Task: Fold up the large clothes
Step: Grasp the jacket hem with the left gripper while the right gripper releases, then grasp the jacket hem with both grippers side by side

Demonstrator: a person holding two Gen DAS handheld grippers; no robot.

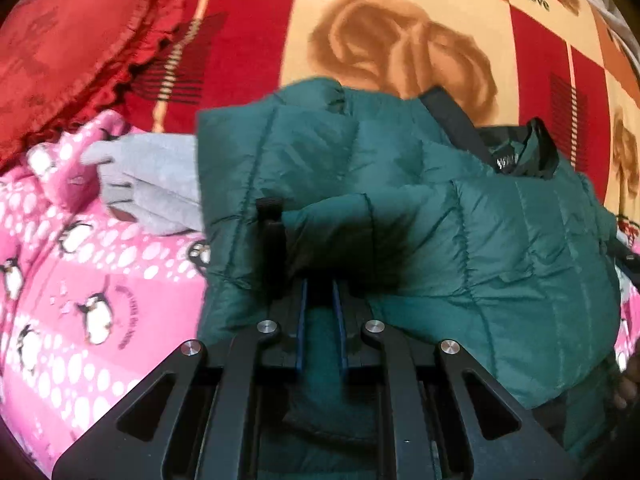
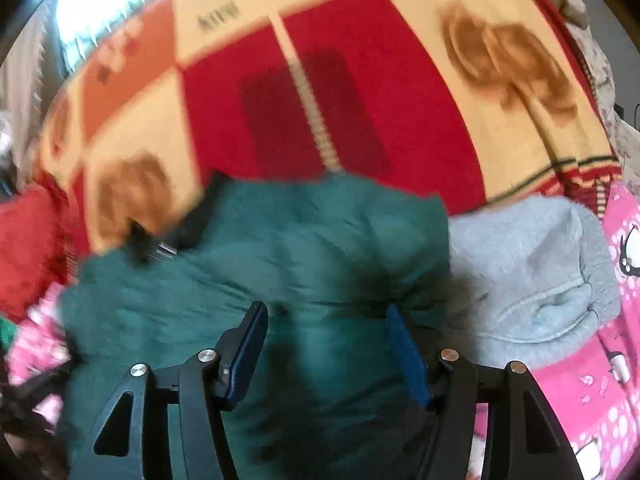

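Observation:
A dark green quilted puffer jacket [image 1: 460,220] lies bunched on the bed, with a black strap and lining at its far right. My left gripper [image 1: 320,292] is shut on a fold of the green jacket, the cloth pinched between its blue pads. In the right wrist view the same jacket [image 2: 304,240] fills the middle, blurred by motion. My right gripper [image 2: 326,312] is open just above the jacket, its blue pads [image 2: 404,344] wide apart and holding nothing.
A grey sweatshirt [image 2: 532,264] lies beside the jacket, also seen in the left wrist view [image 1: 152,184]. Under them are a pink penguin blanket [image 1: 80,300] and a red and cream rose blanket [image 1: 400,40]. A red heart cushion [image 1: 68,48] sits far left.

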